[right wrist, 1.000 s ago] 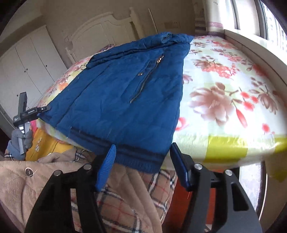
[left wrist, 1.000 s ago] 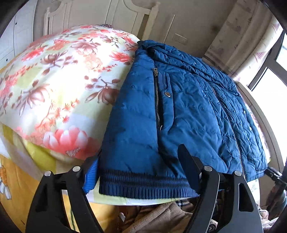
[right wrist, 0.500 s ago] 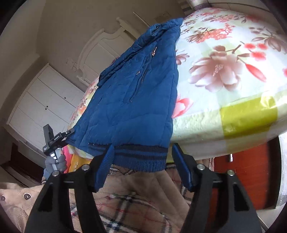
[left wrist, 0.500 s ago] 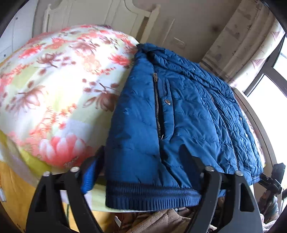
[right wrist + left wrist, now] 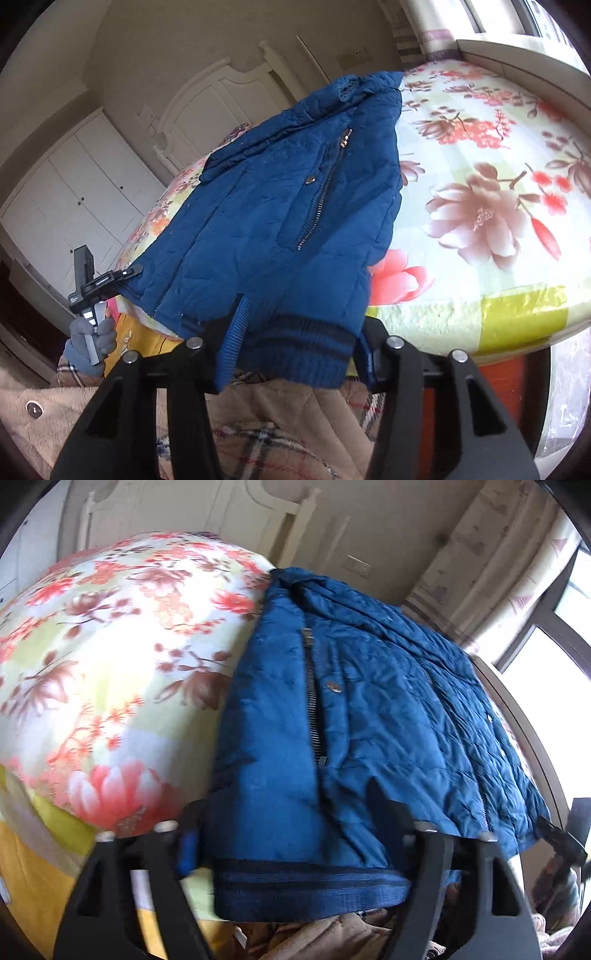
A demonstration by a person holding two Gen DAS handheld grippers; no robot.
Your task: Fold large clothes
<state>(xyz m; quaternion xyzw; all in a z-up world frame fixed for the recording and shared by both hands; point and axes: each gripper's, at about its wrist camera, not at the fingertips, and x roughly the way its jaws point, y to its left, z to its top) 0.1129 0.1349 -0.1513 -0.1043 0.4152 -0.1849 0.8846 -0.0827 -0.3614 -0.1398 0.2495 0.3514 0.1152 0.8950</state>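
Observation:
A blue quilted jacket (image 5: 369, 720) lies zipped, front up, on a floral bed, its ribbed hem (image 5: 306, 897) hanging over the near edge. My left gripper (image 5: 284, 830) is open with its fingers astride the hem's left corner, not closed on it. In the right wrist view the jacket (image 5: 280, 221) shows again. My right gripper (image 5: 303, 343) is open, its fingers either side of the hem's right corner (image 5: 306, 347). The left gripper (image 5: 99, 284) also shows there at the far hem corner.
The floral bedspread (image 5: 480, 206) covers the bed, with a yellow band along its front edge. A white headboard (image 5: 221, 96) and wardrobe (image 5: 74, 199) stand behind. The person's beige plaid coat (image 5: 258, 424) is below the grippers. A window (image 5: 554, 657) is at the right.
Both grippers have moved in toward the hem, so their open fingers now straddle its two corners. The right gripper's view tilted and then levelled. The jacket has not visibly moved.

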